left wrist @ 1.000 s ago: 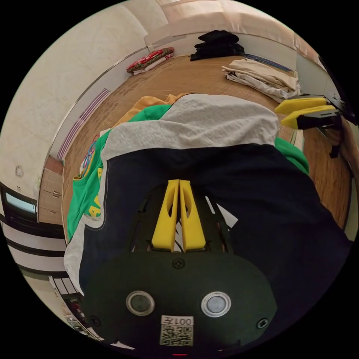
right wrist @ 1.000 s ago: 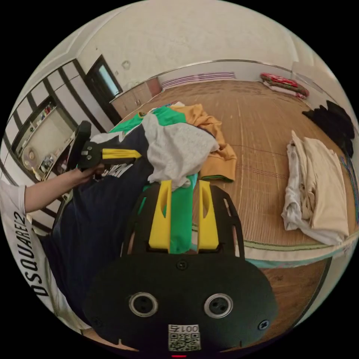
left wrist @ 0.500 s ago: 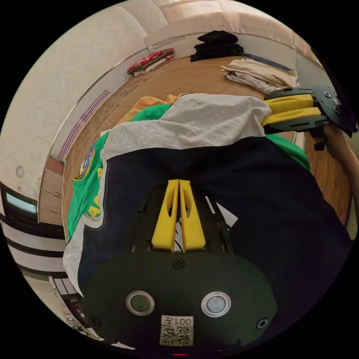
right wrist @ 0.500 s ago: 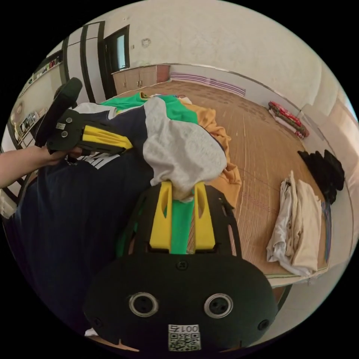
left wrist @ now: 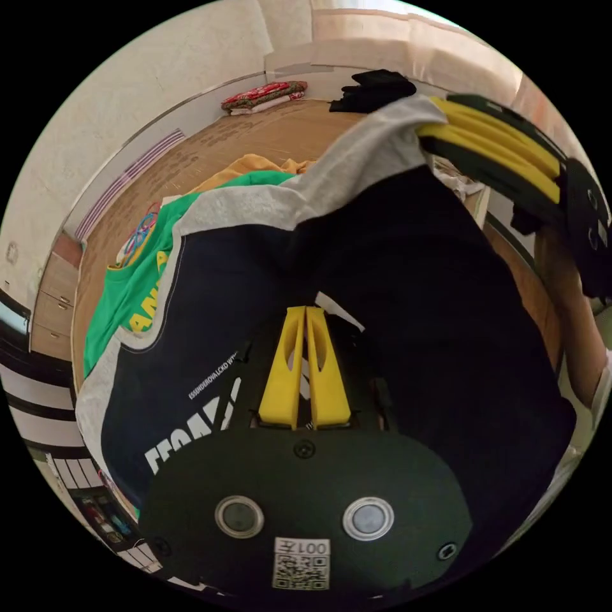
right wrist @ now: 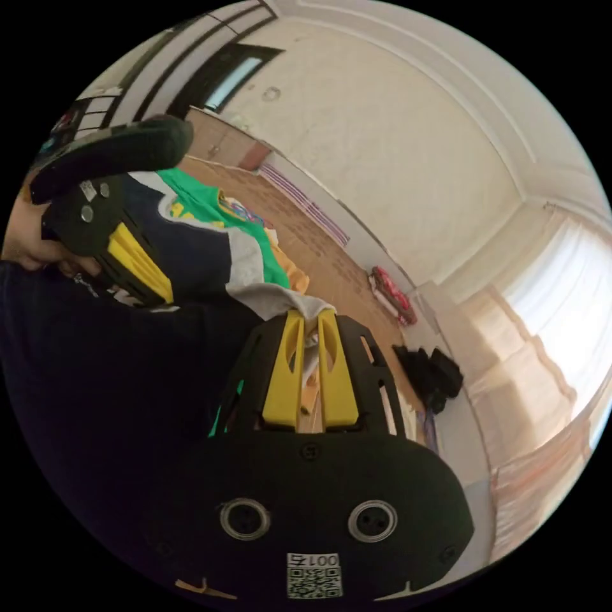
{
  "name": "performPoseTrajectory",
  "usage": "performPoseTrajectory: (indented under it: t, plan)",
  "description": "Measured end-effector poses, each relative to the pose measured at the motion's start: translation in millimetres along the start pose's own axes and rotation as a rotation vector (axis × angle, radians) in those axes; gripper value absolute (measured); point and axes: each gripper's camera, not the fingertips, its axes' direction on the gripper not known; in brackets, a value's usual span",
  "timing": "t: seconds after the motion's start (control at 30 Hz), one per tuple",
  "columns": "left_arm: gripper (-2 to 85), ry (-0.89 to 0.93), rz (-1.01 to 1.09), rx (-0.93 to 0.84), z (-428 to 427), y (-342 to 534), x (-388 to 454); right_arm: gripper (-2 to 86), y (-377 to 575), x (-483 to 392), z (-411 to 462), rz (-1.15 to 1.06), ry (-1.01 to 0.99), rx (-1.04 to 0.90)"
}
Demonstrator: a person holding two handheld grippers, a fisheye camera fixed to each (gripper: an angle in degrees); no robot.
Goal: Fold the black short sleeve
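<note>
- The left gripper (left wrist: 305, 319) has its yellow jaws brought together with dark cloth of the black short sleeve shirt (left wrist: 408, 299) around them; the tips look pinched on the fabric near the white print, though the cloth itself between the jaws is hard to make out.
- The right gripper (right wrist: 310, 319) has its jaws narrowed on the shirt's grey sleeve (right wrist: 271, 298), a wad of grey cloth coming out between the tips.
- From the left gripper, the shirt runs up and away toward the grey sleeve (left wrist: 357, 169), where the right gripper (left wrist: 428, 131) bites its far corner. So the shirt's long axis lies from one gripper to the other, stretched between them.
- In the right gripper view the left gripper (right wrist: 162, 287) sits just beside the grey sleeve, the hand (right wrist: 29, 245) behind it; the two grippers are near one another, with the dark body of the shirt hanging below both.
- Taking the green garment (left wrist: 137, 284) as the landmark: the black shirt lies over it and in front of it, covering most of it. An orange garment (left wrist: 255, 167) peeks out just behind the green one, and a black pile (left wrist: 376, 89) and a red patterned bundle (left wrist: 264, 94) sit well beyond, by the wall.
- To my eye the shirt is lifted off the pile rather than laid flat, and the fold is not yet begun. The right gripper is nearer the sleeve, so it would carry it; the left would anchor the body.
</note>
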Motion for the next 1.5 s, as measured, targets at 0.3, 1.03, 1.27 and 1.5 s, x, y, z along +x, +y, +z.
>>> performPoseTrajectory:
  t: [0.3,1.03,1.27,1.5]
  plan:
    - [-1.0,0.14,-0.082,0.02,-7,36,-36,6.1,-24,-45,-63,-0.518,-0.27,0.174]
    - [-1.0,0.09,-0.038,-0.024,-5,51,-65,5.5,19,45,56,0.168,-0.759,-0.27]
    - [-1.0,0.067,-0.006,-0.063,-17,49,-69,1.5,14,71,37,0.169,-0.49,-0.197]
    - [-1.0,0.076,0.121,0.04,-26,13,-60,1.1,-18,108,26,0.028,-0.151,-0.139]
